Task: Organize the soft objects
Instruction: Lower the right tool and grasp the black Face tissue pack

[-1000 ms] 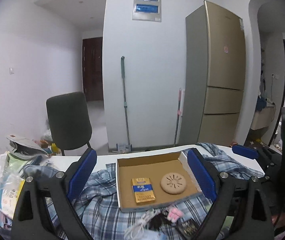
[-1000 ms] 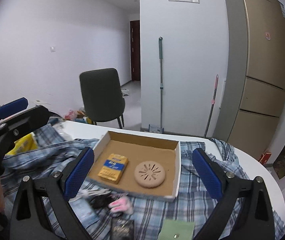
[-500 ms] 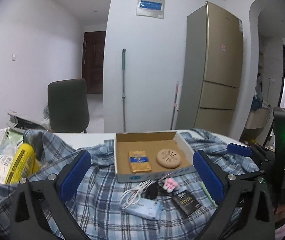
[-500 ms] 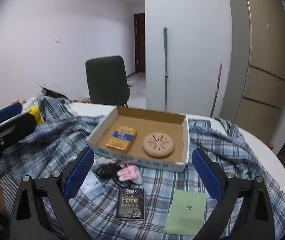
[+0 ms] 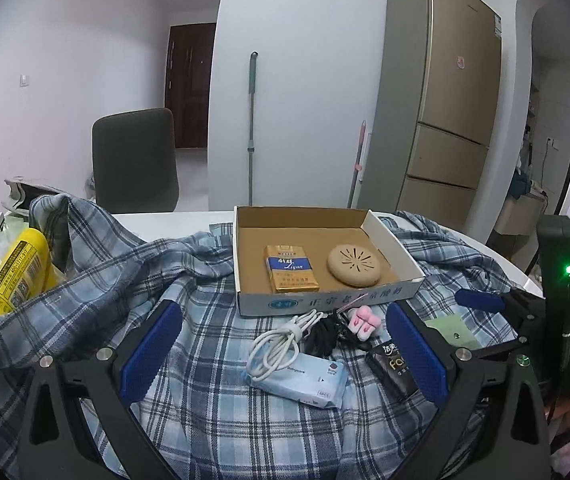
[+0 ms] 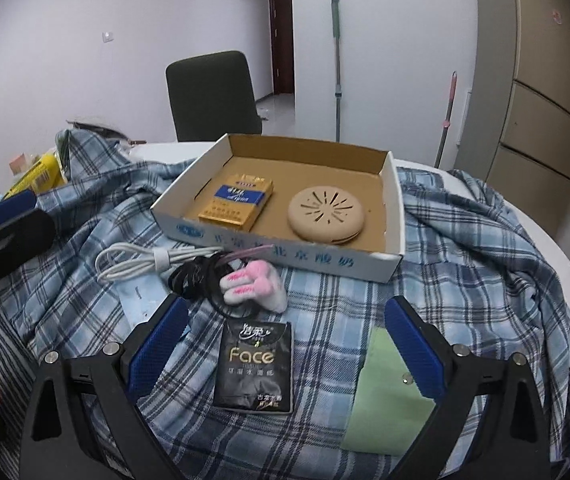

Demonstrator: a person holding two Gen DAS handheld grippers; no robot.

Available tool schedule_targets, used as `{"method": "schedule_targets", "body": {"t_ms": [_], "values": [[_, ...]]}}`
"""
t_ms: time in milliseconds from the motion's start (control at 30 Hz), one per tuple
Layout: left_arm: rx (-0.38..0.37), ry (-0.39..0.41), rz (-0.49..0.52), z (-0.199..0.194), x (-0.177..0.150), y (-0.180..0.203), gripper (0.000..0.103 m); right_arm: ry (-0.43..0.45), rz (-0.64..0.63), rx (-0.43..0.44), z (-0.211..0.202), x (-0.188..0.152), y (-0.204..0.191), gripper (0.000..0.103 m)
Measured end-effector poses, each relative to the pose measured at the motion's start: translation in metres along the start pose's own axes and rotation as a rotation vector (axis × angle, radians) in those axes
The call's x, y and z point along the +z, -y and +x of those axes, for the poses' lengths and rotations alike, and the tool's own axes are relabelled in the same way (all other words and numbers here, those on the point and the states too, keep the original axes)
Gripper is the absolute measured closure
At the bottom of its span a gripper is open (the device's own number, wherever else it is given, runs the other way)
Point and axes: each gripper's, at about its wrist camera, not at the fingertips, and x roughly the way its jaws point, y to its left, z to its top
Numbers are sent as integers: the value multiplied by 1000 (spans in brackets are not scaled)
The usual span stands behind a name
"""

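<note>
Box (image 6: 389,200); two items inside

We see a lived-in home, its dining area open to a hallway. Ahead of the tools stand a gold refrigerator (image 5: 451,108), a mop (image 5: 251,128) against the white wall, a dark chair (image 5: 133,160) and a wooden door (image 5: 187,84); a plaid shirt (image 6: 465,248) drapes the white table (image 5: 173,218) beneath them.

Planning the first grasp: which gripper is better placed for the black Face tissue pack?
Right. The right gripper is open with the black Face tissue pack between its fingers; the left gripper frames the blue wipes pack instead.
</note>
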Motion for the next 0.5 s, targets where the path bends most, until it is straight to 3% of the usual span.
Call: {"method": "schedule_targets", "body": {"t_ms": [200, 267, 367, 500], "values": [[3, 13, 1, -4, 1, 0, 0, -51, 0, 22, 8, -4, -3, 6], [6, 2, 3, -2, 1, -1, 0, -98, -14, 43, 16, -7, -6, 18], [15, -19, 0, 3, 0, -3, 0, -154, -30, 69, 27, -14, -10, 23], [22, -52, -23, 12, -3, -8, 0, -166, -48, 68, 31, -16, -14, 29]]}}
